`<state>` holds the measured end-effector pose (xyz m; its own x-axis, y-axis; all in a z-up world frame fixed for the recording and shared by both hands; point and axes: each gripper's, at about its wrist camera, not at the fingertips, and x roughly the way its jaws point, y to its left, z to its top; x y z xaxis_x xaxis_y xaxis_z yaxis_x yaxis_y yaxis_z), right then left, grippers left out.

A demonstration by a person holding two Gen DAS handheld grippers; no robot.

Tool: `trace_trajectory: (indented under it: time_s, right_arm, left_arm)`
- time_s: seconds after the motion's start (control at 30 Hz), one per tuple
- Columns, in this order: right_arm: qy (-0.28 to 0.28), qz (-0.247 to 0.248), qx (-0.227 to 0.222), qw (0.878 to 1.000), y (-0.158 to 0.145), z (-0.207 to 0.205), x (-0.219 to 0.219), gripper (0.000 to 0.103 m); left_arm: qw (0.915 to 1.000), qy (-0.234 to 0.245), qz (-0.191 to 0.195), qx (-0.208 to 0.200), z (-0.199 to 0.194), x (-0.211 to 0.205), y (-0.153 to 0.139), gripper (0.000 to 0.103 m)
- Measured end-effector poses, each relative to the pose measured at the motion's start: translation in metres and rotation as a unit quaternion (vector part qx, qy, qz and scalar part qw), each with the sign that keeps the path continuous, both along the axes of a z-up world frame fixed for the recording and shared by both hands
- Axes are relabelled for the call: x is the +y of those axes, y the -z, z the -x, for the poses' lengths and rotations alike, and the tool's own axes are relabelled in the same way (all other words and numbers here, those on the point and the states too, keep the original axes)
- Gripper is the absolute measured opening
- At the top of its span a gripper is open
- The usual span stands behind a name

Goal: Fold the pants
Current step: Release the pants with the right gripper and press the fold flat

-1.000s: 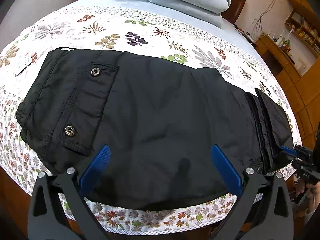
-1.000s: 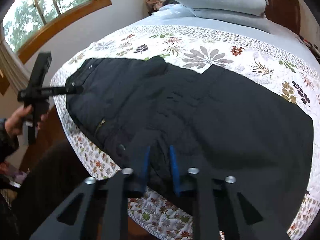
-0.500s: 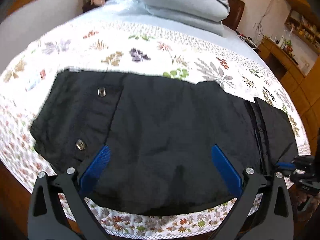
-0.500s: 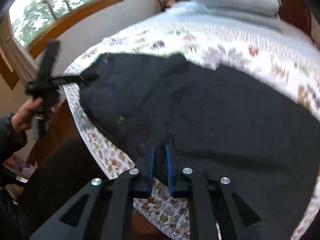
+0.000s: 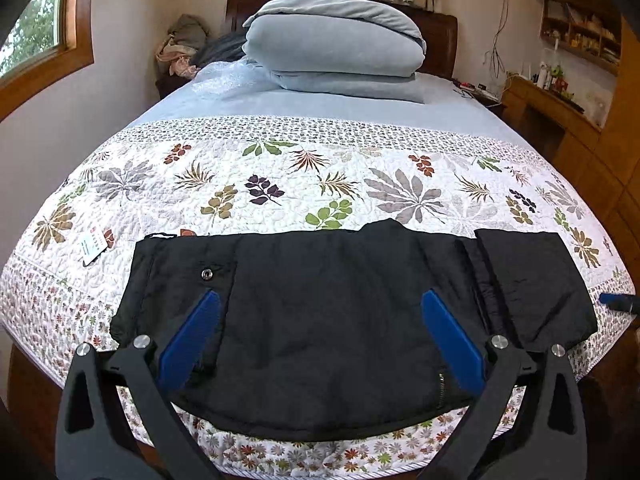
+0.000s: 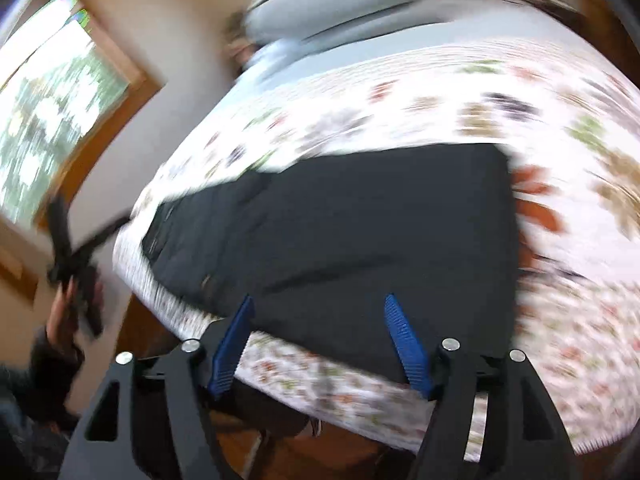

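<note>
The black pants (image 5: 340, 320) lie folded in a wide flat bundle across the near edge of the bed, with a snap pocket at the left and a narrower folded layer at the right. My left gripper (image 5: 320, 320) is open and empty, held back above the bundle's near edge. In the blurred right wrist view the pants (image 6: 340, 232) lie flat, and my right gripper (image 6: 318, 312) is open and empty over their near edge. The left gripper (image 6: 76, 256) shows there at far left, off the bed.
The floral quilt (image 5: 320, 176) covers the bed. Stacked grey pillows (image 5: 336, 48) sit at the headboard. A small white tag (image 5: 93, 246) lies left of the pants. A wooden desk and shelves (image 5: 560, 92) stand at the right. A window (image 6: 48, 112) is on the left wall.
My right gripper has let go of the pants and opened, then swung away. My left gripper has pulled back from the bed, so the whole bundle shows farther off.
</note>
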<state>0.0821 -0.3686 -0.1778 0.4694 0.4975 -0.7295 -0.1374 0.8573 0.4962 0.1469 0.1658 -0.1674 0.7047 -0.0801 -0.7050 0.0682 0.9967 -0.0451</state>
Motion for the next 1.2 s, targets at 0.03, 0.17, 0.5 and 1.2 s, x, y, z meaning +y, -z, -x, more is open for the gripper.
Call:
trace_trajectory:
  time_s: [0.03,0.17,0.5,1.2]
  right_arm:
    - [0.020,-0.010,0.009,1.000,0.003,-0.001,-0.017,0.082]
    - [0.080,-0.019,0.051,0.995,0.026,-0.016,-0.070,0.085]
    - [0.073,-0.098,0.104,0.987,0.089,-0.055,-0.068,0.087]
    - [-0.024,-0.170,0.091,0.981,0.096,-0.092,-0.057,0.034]
  left_arm:
    - [1.0000,0.002,0.000,0.000,0.001,-0.001,-0.002,0.100]
    - [1.0000,0.004,0.002,-0.004,0.003,-0.005,-0.008,0.100]
    - [0.9995,-0.005,-0.023,0.021,-0.002,-0.008,-0.001,0.101]
    - [0.9941,-0.056,-0.047,0.080,-0.001,0.013,0.037,0.101]
